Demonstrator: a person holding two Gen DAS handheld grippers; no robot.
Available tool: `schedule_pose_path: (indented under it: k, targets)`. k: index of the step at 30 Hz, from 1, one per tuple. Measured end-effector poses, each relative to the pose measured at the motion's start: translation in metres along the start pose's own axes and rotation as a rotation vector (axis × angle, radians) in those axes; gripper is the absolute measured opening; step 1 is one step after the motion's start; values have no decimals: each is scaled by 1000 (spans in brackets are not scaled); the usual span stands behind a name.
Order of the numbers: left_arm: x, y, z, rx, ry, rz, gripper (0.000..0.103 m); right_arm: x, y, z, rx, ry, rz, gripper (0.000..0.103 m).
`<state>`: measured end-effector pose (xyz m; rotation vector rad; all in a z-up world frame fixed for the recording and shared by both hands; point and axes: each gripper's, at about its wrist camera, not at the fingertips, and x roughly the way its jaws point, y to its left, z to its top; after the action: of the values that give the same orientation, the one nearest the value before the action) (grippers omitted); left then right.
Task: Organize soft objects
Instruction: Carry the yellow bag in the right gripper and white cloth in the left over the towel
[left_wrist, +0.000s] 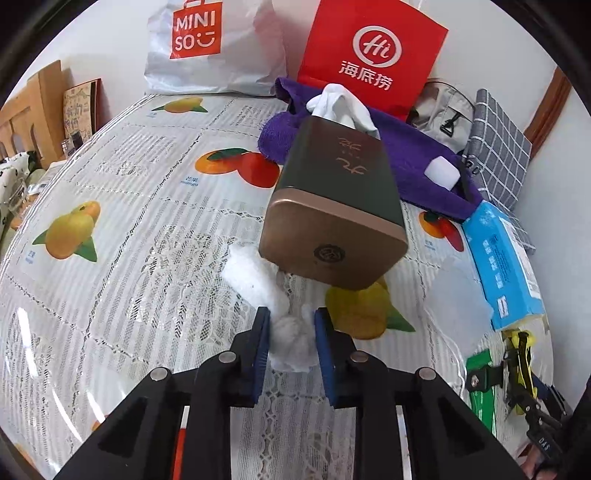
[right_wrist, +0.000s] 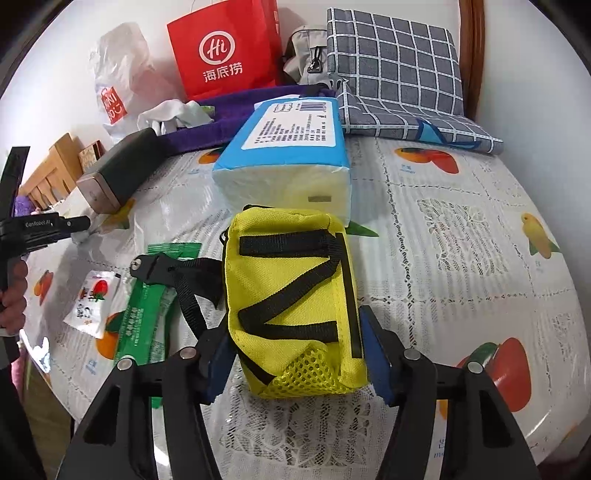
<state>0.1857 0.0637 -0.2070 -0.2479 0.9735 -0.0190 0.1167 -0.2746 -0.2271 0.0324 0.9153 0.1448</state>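
Observation:
My left gripper is shut on a white cotton wad that trails over the tablecloth towards a dark tin. The tin lies on its side with white cloth stuffed in its mouth. Behind it a purple towel carries a white foam block. In the right wrist view a yellow pouch with black straps stands on the table, and my right gripper is shut on it with a blue pad against each side. A hand holds the left gripper at the left edge.
A blue tissue pack lies just behind the pouch. A green packet and a small sachet lie to its left. A red paper bag, a white Miniso bag, a grey bag and a checked cushion line the back.

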Motion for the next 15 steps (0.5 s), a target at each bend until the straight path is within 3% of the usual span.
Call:
schedule_pose_path:
  k: [15]
  targets:
    - [-61, -5, -6, 19, -60, -11, 22, -35, 15, 6, -4, -55, 77, 59]
